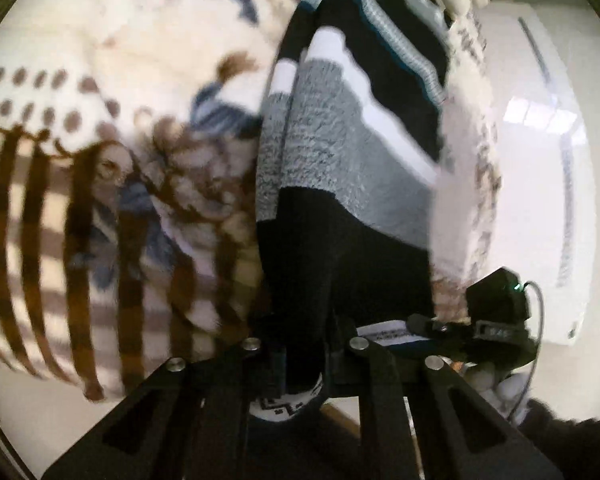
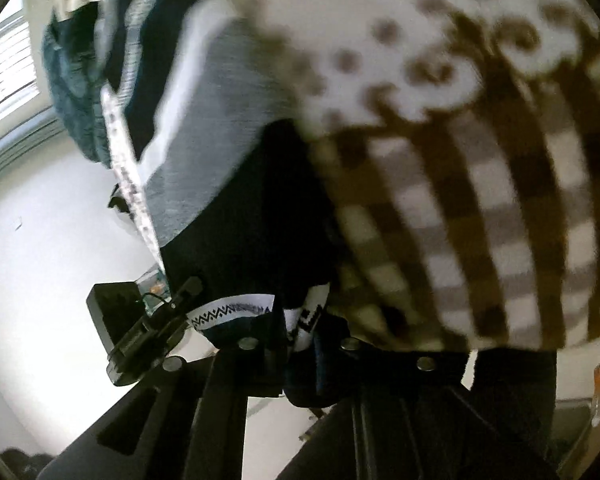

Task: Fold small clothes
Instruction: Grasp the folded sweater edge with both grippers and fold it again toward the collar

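1. currently, the left claw [image 1: 300, 364] was clamped on the dark hem of the striped garment [image 1: 340, 152], which lay on the patterned blanket [image 1: 100, 140].
2. the right claw [image 2: 300, 340] was clamped on the same hem, at its white patterned band [image 2: 232, 312].
3. judged step: grasp made; the next move called for lifting both corners evenly and carrying them over.
4. motion blur obscured the far edge of the garment.

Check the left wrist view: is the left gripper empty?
No. The left gripper is shut on the dark end of the striped sock, near its white patterned cuff.
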{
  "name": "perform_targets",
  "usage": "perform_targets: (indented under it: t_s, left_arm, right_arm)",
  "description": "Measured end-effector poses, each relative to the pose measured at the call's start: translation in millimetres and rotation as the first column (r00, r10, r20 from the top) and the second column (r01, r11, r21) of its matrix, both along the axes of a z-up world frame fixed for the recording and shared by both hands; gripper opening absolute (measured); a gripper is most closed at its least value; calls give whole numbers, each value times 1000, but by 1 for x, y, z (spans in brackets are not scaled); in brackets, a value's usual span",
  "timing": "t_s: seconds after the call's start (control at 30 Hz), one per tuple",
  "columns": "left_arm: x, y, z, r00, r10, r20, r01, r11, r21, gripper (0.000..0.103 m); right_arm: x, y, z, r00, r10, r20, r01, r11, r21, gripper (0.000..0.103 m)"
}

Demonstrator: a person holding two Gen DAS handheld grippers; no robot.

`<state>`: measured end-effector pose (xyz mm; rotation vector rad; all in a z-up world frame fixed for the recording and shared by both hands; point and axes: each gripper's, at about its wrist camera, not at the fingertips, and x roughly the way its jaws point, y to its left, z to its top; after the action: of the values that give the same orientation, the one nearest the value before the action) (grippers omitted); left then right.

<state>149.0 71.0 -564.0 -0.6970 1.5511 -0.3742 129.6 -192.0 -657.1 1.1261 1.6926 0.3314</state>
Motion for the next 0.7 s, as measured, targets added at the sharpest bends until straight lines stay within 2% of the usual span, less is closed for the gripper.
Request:
perform_targets:
  t_s: [0.13,0.2,0.3,0.37,0.5,0.57,0.63,0.7]
  left_arm:
    - [21,1,40,997,64,52,-60,996,-62,9]
    - [46,-2,58,991,101,89,-92,991,-98,9]
    - [98,-6,79,976,168,141,-143,974,-174,9]
    - [139,-7,89,963,198,182,-161,967,-199,9]
    - [230,-3,90,943,235,237,-187,960,-210,9]
    - [283,-6,81,938,254,235,-202,953,-225,9]
    - [320,-7,72,937,265,228,-208,947,-243,10]
    - [369,-11,57,943,263,203,-212,947,-242,12]
  right_arm:
    - [23,6,41,996,-6,94,3,1000,29,9]
    - [45,3,66,987,-15,157,10,999,34,9]
    - [100,8,99,968,-48,245,41,999,34,9]
    - [141,3,113,952,-85,294,74,996,49,9]
    - [232,-17,125,920,-132,368,131,991,27,9]
    - [279,-25,126,910,-158,383,164,986,17,9]
    - [318,-47,125,901,-183,392,195,981,10,9]
    - [359,-67,119,891,-219,397,238,971,2,9]
